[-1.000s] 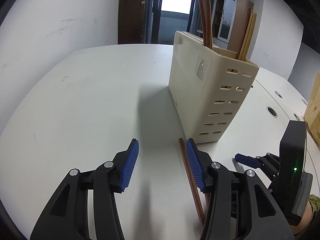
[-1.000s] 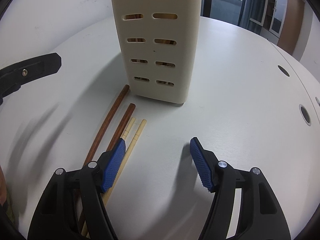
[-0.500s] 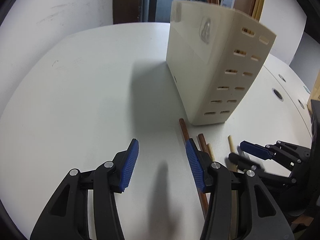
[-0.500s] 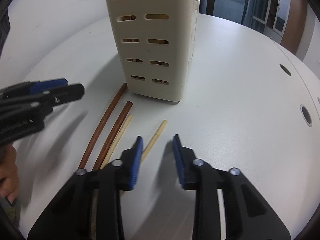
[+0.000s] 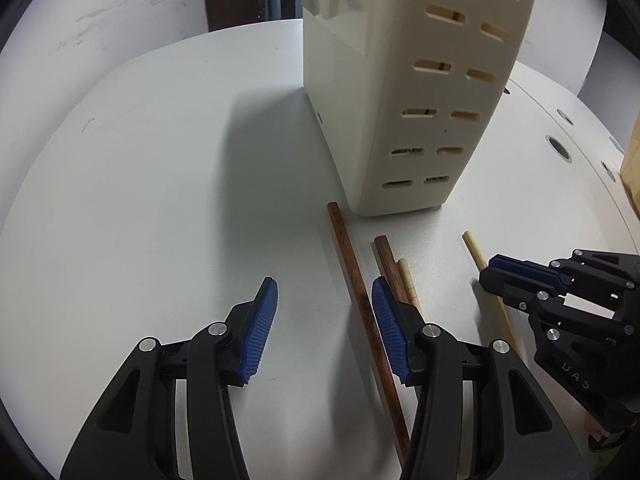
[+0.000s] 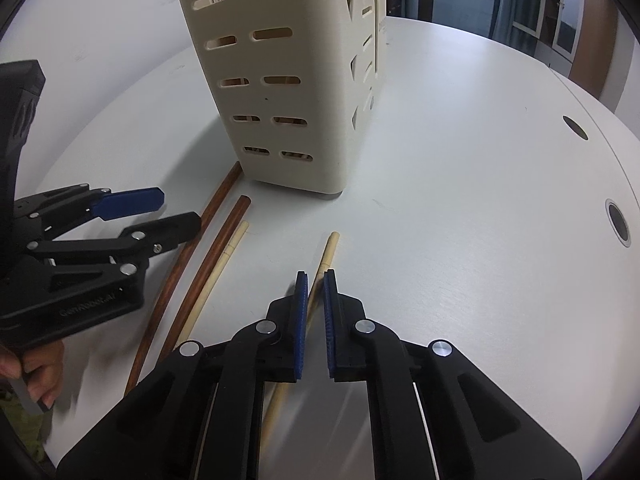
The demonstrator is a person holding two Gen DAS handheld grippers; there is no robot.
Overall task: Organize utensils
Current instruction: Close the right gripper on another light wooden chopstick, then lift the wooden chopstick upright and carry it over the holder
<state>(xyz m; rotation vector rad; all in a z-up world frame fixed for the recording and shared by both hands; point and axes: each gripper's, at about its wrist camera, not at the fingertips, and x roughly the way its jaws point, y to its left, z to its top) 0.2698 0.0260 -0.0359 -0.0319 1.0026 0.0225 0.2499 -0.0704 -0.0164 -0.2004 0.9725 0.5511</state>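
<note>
Four chopsticks lay on the white counter (image 5: 140,200) in front of the cream slotted holder (image 5: 404,92), long axes running from the holder's base back toward the cameras. Two dark brown sticks (image 5: 360,292) sat side by side w/ a pale stick (image 5: 409,280) touching the inner one; a second pale stick (image 6: 326,254) lay apart to the right, tip pointing at the holder.

Right hand-held gripper (image 6: 315,280) was pinched nearly together around that separate pale stick, blue pads on both sides of it. Left hand-held gripper (image 5: 324,292) was spread wide, low over the counter, outer brown stick just inside its right pad.

Only the right wrist view showed the grip on the stick & the holder's far compartments; left view showed the right gripper from the side.

Vs 1 s ago: right jaws were wide open then, and the pale stick lay beside its twin; it had since shifted right.
</note>
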